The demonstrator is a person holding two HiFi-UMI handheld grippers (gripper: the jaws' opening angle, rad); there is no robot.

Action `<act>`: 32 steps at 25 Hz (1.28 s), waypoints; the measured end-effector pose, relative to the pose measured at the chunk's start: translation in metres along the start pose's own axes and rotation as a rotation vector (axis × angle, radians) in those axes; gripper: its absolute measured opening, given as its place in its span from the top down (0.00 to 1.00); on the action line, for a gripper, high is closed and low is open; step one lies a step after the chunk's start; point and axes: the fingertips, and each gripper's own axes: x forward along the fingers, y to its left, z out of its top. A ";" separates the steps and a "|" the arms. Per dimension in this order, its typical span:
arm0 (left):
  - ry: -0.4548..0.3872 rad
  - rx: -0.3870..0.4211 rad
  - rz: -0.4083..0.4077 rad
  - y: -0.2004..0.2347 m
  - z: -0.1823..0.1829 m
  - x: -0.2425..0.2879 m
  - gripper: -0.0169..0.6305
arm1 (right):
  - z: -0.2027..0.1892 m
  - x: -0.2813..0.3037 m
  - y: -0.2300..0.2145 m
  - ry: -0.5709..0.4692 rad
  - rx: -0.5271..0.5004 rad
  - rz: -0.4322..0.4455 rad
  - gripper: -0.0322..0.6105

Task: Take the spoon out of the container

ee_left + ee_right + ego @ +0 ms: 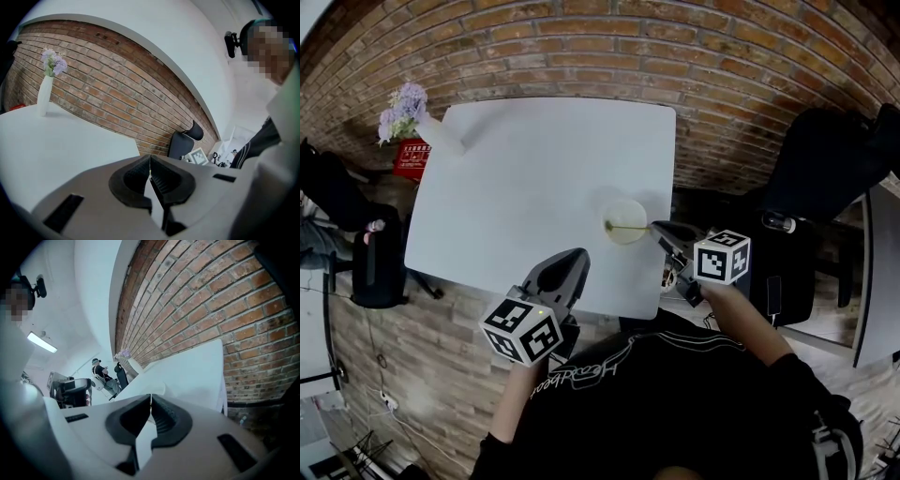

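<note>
A pale round container [625,216] stands near the right front corner of the white table [534,187]. A thin spoon [626,226] lies across the container, its handle pointing right over the rim. My right gripper [653,228] reaches in from the right, and its jaws are shut where the handle's end meets their tips. In the right gripper view the jaws [150,401] are pressed together and hide the spoon. My left gripper [580,254] hovers over the table's front edge. It is shut with nothing in it, and its tips [150,169] touch.
A white vase [441,136] with purple flowers [401,111] stands at the table's far left corner, also visible as the vase [43,96]. A brick wall runs behind the table. A black chair [825,178] is at the right, a red box [411,157] at the left.
</note>
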 end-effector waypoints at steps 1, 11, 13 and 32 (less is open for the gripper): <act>0.001 0.000 -0.002 -0.001 -0.001 -0.001 0.96 | 0.000 0.000 0.000 -0.001 0.001 -0.005 0.95; -0.015 0.010 -0.010 -0.008 -0.005 -0.017 0.96 | 0.015 -0.012 0.018 -0.057 -0.032 -0.030 0.95; -0.020 0.015 -0.012 -0.011 -0.006 -0.022 0.96 | 0.020 -0.018 0.026 -0.078 -0.051 -0.034 0.95; -0.125 0.103 -0.053 -0.074 0.000 -0.087 0.96 | 0.041 -0.110 0.165 -0.243 -0.342 0.110 0.95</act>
